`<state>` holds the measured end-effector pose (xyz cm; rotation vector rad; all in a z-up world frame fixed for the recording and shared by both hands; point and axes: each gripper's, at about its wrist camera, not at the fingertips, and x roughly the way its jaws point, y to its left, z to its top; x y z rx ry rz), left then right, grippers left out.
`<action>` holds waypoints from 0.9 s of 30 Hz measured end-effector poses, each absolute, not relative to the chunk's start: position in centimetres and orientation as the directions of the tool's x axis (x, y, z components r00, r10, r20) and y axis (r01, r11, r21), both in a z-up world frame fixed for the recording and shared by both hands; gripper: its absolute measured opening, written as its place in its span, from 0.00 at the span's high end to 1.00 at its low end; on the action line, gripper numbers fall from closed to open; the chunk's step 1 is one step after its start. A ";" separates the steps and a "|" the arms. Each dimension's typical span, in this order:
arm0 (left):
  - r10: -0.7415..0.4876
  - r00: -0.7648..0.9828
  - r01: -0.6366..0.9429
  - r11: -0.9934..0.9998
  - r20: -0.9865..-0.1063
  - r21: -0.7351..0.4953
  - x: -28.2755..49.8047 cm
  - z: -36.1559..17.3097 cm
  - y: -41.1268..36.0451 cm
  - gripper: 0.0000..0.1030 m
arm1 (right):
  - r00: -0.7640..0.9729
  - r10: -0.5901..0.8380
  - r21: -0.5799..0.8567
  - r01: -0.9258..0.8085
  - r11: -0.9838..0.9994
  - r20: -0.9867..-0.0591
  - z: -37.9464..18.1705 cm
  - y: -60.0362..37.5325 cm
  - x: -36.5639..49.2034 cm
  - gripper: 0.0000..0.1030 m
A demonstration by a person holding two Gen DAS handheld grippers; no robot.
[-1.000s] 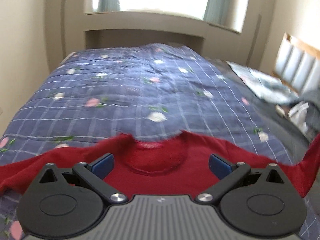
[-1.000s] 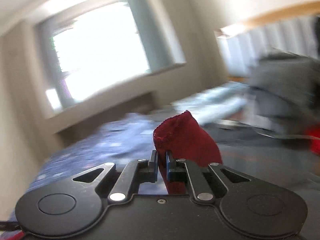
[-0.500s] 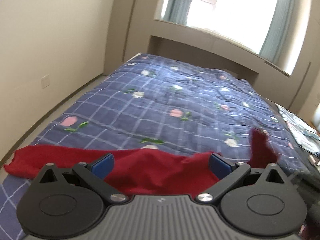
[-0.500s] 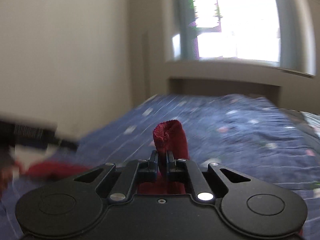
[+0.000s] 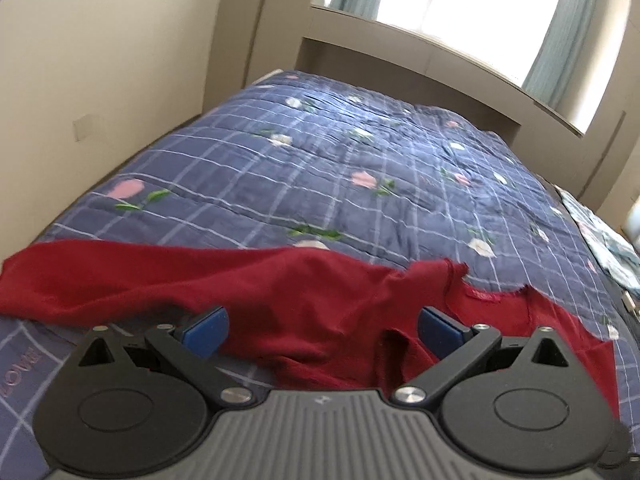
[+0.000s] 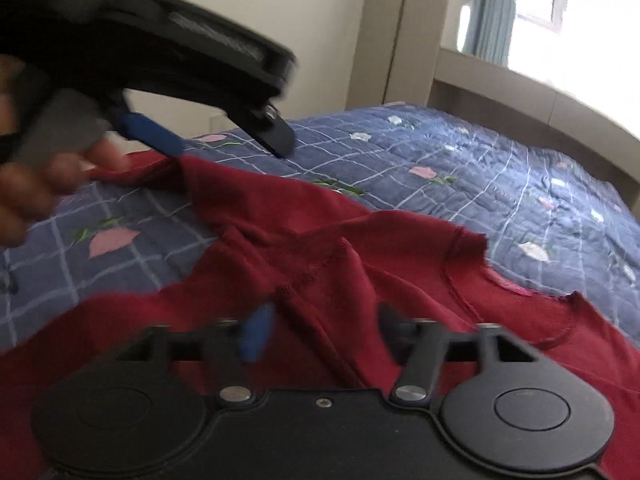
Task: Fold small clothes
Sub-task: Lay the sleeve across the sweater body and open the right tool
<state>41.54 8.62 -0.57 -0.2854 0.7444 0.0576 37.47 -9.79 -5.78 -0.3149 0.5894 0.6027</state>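
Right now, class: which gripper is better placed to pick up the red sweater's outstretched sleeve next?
Left, probably. The left gripper is open close to the outstretched sleeve. The right gripper is open over the red sweater body, farther away.

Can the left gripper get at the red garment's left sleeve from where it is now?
Probably yes. The left gripper hangs open just above the red garment, and the left sleeve lies flat and uncovered on the bedspread.

On my right wrist view, the right claw (image 6: pixel 320 334) smeared with motion, its blue pad (image 6: pixel 256 334) a blur. At ten o'clock the left claw (image 6: pixel 224 136) blurred too. The red garment (image 6: pixel 360 280) ran off the frame at six o'clock.
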 end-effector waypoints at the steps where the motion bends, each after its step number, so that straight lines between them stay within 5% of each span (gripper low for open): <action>1: -0.061 0.734 -0.134 0.963 -0.676 -0.233 41.7 -0.9 8.0 0.00 | 0.679 0.435 -0.118 -0.607 0.786 -0.591 -5.7 -10.8 37.0 0.27; 8: -0.031 0.720 -0.057 0.993 -0.694 -0.103 42.9 -4.2 1.9 0.00 | 0.825 0.212 -0.207 -0.365 0.908 -0.525 -4.9 -21.3 36.9 0.07; 15: 0.187 0.695 -0.182 0.980 -0.694 0.082 43.0 -7.0 -0.6 0.00 | 0.838 -0.129 -0.221 0.010 0.975 -0.531 -7.0 -32.6 42.7 0.06; 27: 0.176 0.735 -0.259 0.966 -0.655 -0.031 41.0 -9.1 1.3 0.00 | 0.801 -0.238 -0.175 0.168 0.970 -0.549 -9.0 -38.5 43.8 0.08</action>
